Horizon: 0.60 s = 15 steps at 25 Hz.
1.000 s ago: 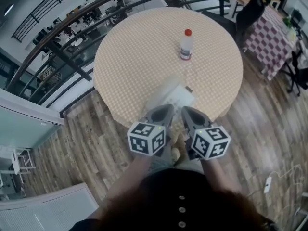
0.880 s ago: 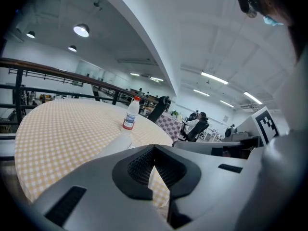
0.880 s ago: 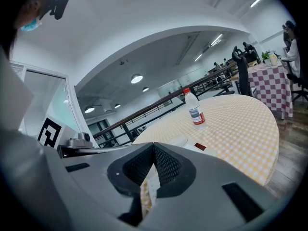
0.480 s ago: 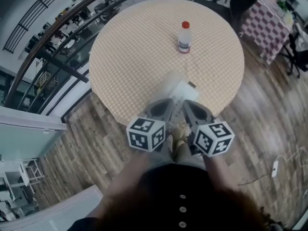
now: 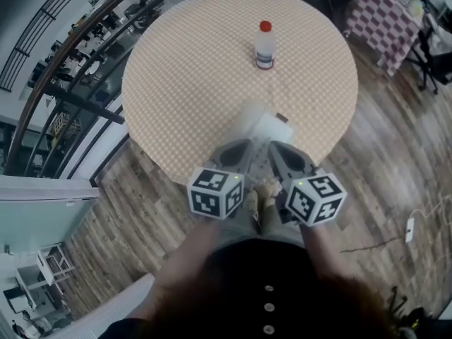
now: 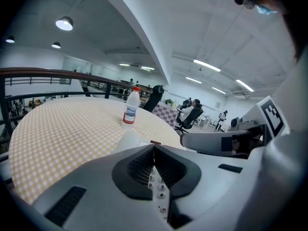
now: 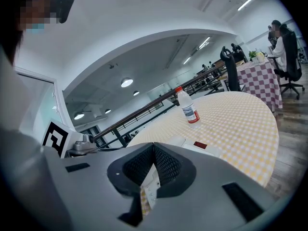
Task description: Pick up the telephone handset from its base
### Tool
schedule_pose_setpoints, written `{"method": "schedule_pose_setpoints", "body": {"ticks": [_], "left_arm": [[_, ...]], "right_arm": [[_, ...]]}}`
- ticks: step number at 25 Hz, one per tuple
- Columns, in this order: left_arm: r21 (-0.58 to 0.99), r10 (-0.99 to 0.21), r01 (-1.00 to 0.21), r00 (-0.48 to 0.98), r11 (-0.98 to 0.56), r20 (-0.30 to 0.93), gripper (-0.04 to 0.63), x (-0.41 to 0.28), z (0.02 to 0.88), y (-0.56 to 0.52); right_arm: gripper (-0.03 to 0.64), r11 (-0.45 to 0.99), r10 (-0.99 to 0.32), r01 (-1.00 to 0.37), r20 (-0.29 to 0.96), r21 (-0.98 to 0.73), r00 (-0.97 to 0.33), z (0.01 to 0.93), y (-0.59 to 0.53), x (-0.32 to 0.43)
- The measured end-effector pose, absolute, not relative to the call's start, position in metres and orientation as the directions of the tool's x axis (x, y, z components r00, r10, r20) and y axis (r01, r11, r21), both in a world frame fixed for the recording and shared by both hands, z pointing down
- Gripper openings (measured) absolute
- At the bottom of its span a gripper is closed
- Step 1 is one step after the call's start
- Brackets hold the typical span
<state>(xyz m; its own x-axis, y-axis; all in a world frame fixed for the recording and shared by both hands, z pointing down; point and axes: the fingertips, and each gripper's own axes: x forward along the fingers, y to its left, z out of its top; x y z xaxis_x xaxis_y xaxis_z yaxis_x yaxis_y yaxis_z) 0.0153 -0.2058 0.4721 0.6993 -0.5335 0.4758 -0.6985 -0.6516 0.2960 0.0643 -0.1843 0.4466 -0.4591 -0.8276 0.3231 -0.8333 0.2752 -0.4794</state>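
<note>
A white telephone [image 5: 265, 126] lies near the front edge of the round checked table [image 5: 191, 83], its handset resting on the base. In the left gripper view the handset [image 6: 131, 139] shows just past the jaws, and the keypad [image 6: 157, 186] shows through the gap under them. My left gripper [image 5: 245, 147] is shut with nothing in it, just short of the phone's near side. My right gripper [image 5: 272, 147] sits beside it, jaws meeting and holding nothing. The phone [image 7: 195, 146] lies just ahead of them in the right gripper view.
A clear bottle with a red cap [image 5: 264, 46] stands upright near the table's middle, beyond the phone. A dark railing [image 5: 78, 62] curves past the table on the left. A second checked table [image 5: 385, 16] with office chairs stands at the top right. The floor is wood.
Both grippers have crept forward and slightly down toward the phone, staying shut. The head camera has moved in over the table, so the table sits higher in the picture.
</note>
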Motion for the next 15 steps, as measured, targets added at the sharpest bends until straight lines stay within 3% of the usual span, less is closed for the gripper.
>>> {"method": "schedule_pose_setpoints", "body": {"ticks": [15], "left_arm": [[0.269,-0.502,-0.704,0.675,-0.657,0.540,0.011,0.002,0.497,-0.229]], "right_arm": [[0.011,0.230,-0.828,-0.830,0.346,-0.508,-0.441,0.465,-0.197,0.049]]}}
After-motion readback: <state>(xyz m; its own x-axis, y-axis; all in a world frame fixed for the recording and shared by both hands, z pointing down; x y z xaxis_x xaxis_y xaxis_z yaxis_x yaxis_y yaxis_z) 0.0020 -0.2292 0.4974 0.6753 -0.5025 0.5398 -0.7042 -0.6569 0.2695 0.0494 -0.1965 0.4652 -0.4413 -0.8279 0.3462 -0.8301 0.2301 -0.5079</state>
